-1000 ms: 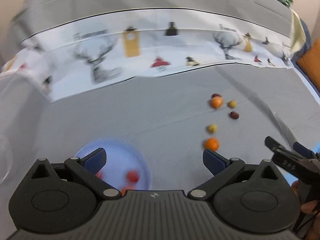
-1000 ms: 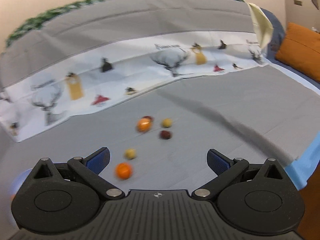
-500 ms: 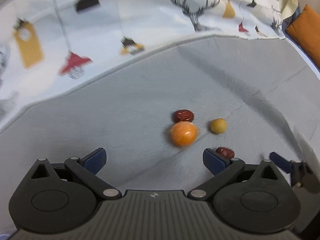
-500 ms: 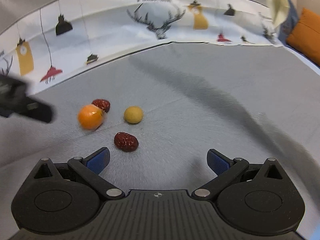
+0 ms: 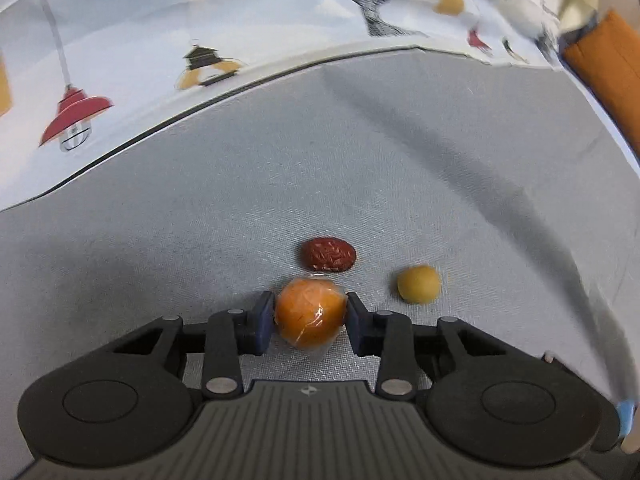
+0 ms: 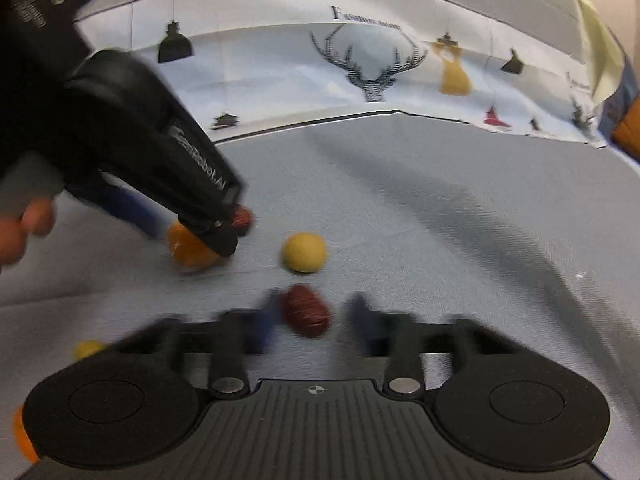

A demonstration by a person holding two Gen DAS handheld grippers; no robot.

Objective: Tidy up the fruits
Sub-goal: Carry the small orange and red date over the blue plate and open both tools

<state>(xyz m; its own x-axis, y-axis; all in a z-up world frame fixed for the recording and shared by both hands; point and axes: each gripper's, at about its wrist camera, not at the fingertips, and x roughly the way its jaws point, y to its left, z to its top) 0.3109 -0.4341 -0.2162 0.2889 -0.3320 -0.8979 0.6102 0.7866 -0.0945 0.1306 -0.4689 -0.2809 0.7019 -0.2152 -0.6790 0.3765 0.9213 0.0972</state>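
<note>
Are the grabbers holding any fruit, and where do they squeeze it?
The left gripper squeezes the orange fruit by its two sides. The right gripper is around a red date, but blur hides whether it grips.

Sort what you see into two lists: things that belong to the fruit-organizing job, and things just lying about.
Job:
orange, held by left tool
red date, between right tool pads
second date
yellow fruit

Lying about:
printed cloth
orange cushion
grey cover
</note>
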